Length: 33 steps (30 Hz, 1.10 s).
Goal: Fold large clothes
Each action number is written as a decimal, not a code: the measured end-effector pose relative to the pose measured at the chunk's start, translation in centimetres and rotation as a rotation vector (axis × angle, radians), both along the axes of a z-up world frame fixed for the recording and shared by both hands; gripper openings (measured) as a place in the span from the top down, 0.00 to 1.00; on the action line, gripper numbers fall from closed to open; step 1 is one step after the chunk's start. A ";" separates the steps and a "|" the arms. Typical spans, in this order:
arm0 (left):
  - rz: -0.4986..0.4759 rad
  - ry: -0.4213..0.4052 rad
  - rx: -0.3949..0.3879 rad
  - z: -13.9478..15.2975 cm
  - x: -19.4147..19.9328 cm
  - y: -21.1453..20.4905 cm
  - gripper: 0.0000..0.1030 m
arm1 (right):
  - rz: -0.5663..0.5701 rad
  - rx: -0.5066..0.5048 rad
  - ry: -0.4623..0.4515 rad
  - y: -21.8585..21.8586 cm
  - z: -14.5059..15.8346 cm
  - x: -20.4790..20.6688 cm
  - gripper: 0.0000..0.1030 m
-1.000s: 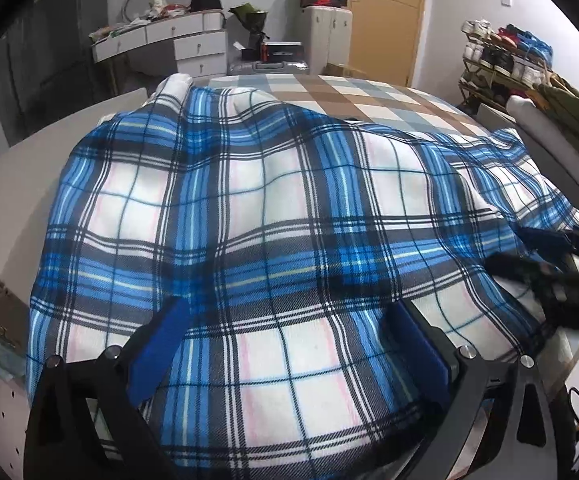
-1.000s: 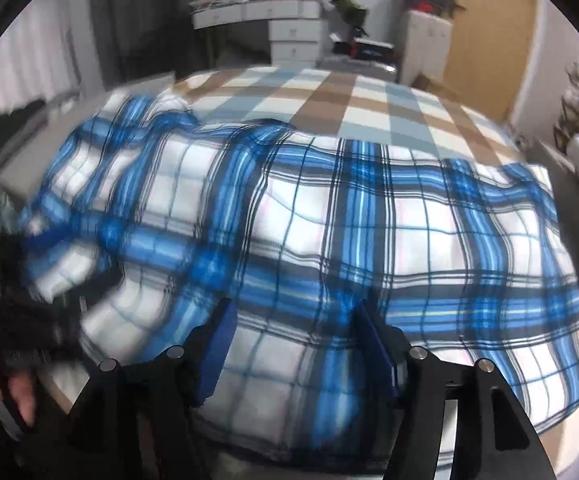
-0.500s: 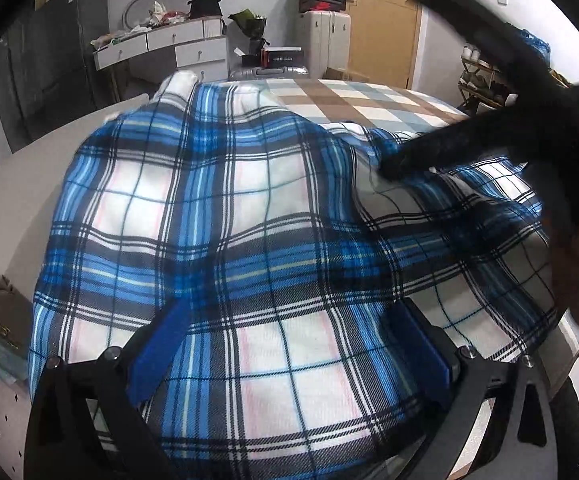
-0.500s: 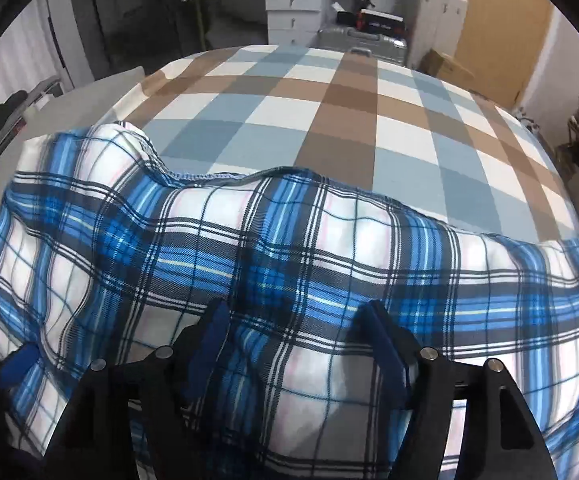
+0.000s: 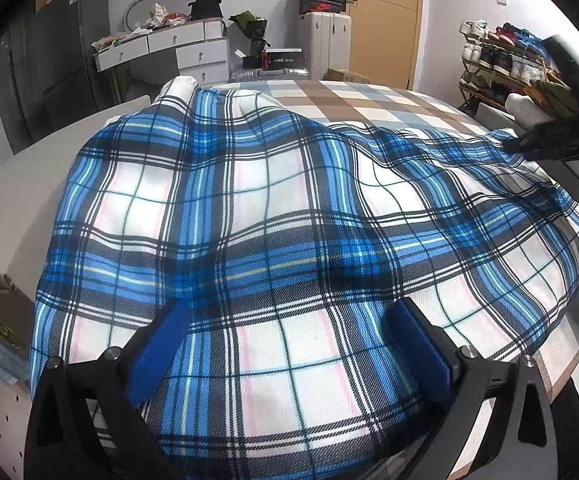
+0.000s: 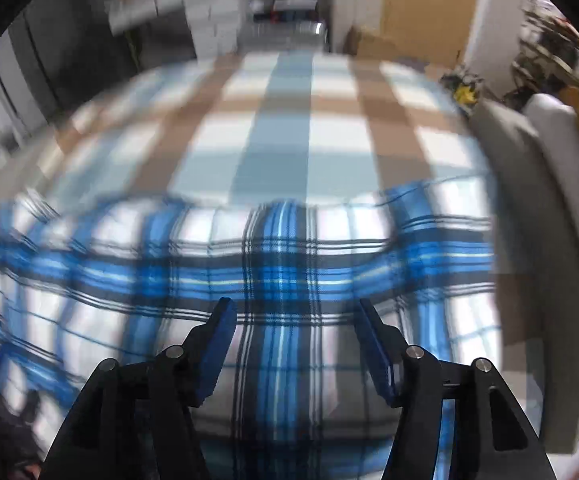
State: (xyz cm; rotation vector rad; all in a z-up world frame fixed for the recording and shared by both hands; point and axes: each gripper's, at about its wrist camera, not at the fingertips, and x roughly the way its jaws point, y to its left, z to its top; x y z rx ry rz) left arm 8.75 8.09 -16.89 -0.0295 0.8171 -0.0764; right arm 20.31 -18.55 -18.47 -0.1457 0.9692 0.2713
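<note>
Blue plaid cloth (image 5: pixel 273 216) lies spread on the checked bed (image 5: pixel 373 100). Both the left gripper (image 5: pixel 289 340) and the right gripper (image 6: pixel 295 336) stand apart over it, holding nothing. Since before, the right gripper has moved to the cloth's far right edge.

The whole right wrist view is smeared. The plaid garment (image 5: pixel 273 216) runs off the left view's bottom edge, hiding the bed's near edge
</note>
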 end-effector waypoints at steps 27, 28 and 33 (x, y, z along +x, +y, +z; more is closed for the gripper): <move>-0.004 -0.002 0.005 0.1 -0.1 0.0 0.04 | 0.033 -0.110 -0.116 1.4 -1.0 -10.5 0.64; -0.004 -0.003 0.005 0.1 -0.1 0.0 0.04 | 0.045 -0.135 -0.152 2.6 -1.0 -10.0 0.64; -0.005 -0.005 0.006 0.0 -0.1 -0.1 0.04 | -0.026 -0.166 -0.113 3.7 -2.0 -4.9 0.65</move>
